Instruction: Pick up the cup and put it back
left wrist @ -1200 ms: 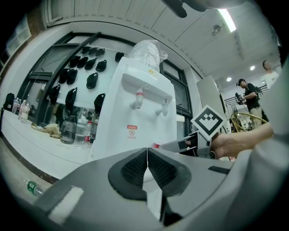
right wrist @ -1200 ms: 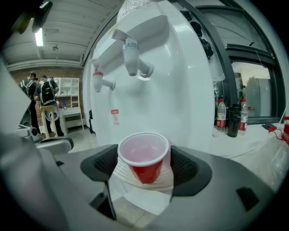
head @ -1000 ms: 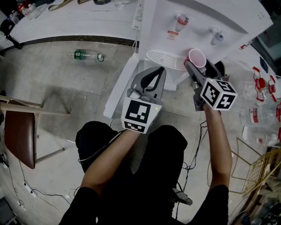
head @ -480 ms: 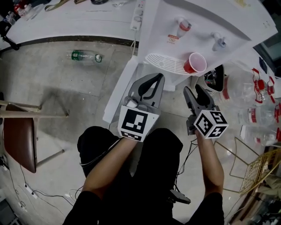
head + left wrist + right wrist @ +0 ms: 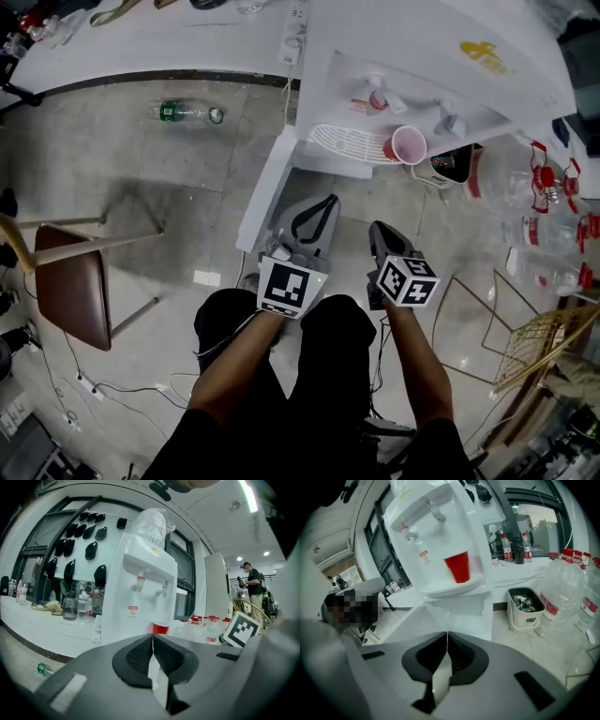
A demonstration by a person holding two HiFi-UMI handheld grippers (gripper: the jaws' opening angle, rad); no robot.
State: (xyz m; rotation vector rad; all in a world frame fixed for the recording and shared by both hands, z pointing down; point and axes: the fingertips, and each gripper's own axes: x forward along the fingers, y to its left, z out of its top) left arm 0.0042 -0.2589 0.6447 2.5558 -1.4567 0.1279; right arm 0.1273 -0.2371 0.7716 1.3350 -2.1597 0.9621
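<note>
The red cup (image 5: pixel 408 145) stands upright on the right end of the white drip tray (image 5: pixel 342 142) of the water dispenser (image 5: pixel 450 56), in the upper centre-right of the head view and just below the two taps. Nothing touches it. Its pale inside looks empty to us, though the head view is too small for us to be sure. Both grippers sit well below it, in the lower centre of the head view above the person's lap. The left gripper (image 5: pixel 152 638) has its jaws pressed together on nothing. The right gripper (image 5: pixel 447 634) has just been closing its jaws, which now meet with nothing between them. We judge the cup returned and the task about done. What could still go wrong is that the cup is light and stands near the tray's right edge. A knock on the dispenser or a sweep of a gripper could tip it onto the floor. If we reach for it again with the jaws together, they would push it over, not take it. To the right of the dispenser's foot stands a small white bin (image 5: pixel 525 609) holding crumpled rubbish. Further right are large clear water jugs (image 5: pixel 525 187) with red caps, and we cannot tell how full they are. A small bottle (image 5: pixel 187 114) lies on the floor at upper left.
</note>
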